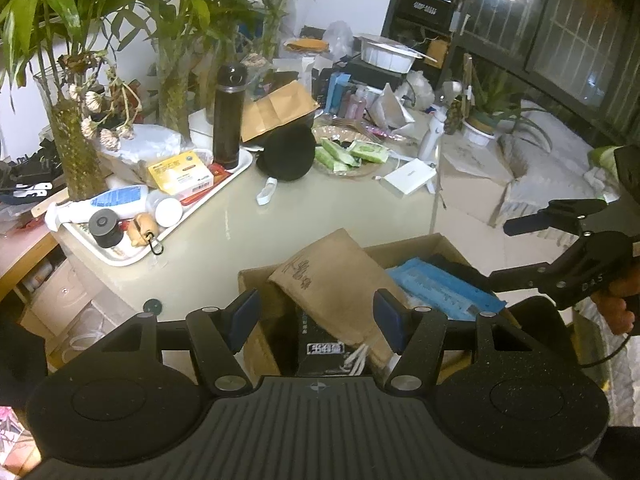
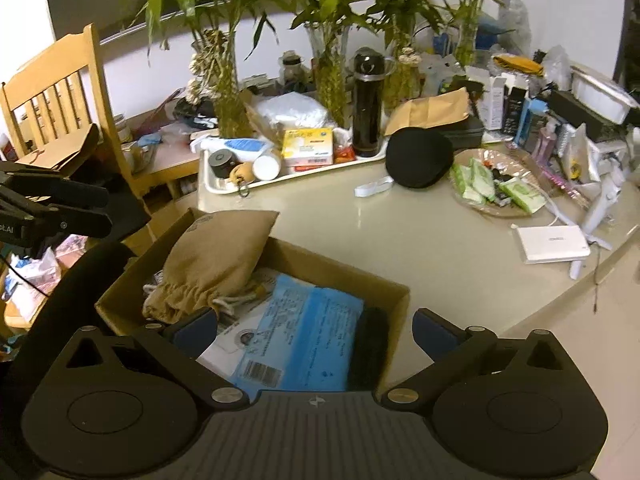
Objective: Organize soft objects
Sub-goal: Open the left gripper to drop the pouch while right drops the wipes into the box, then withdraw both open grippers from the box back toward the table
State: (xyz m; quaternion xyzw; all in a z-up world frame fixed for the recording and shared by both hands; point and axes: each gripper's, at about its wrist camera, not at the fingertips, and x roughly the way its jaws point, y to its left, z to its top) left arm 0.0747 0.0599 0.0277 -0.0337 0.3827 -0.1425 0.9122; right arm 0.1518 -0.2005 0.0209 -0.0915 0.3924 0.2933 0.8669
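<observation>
An open cardboard box [image 1: 420, 243] [image 2: 348, 269] stands on the beige table. A tan drawstring pouch [image 1: 336, 276] [image 2: 216, 252] leans against the box's left wall. Beside it lie a blue packet [image 1: 440, 285] [image 2: 312, 336] and a dark soft item [image 2: 370, 344]. My left gripper [image 1: 316, 320] [image 2: 96, 208] hovers open above the pouch without touching it. My right gripper [image 2: 316, 332] [image 1: 508, 252] stands wide open over the blue packet, with nothing pressed between its pads. A black round soft case [image 1: 286, 156] [image 2: 418, 156] and green tissue packs [image 1: 352, 154] [image 2: 480, 180] lie further back on the table.
A white tray [image 1: 120, 258] [image 2: 212, 188] with bottles and a black flask [image 1: 228, 120] [image 2: 367, 104] sits at the back left among bamboo vases. A white power bank [image 2: 552, 242] lies to the right. A wooden chair [image 2: 52, 92] stands left of the table.
</observation>
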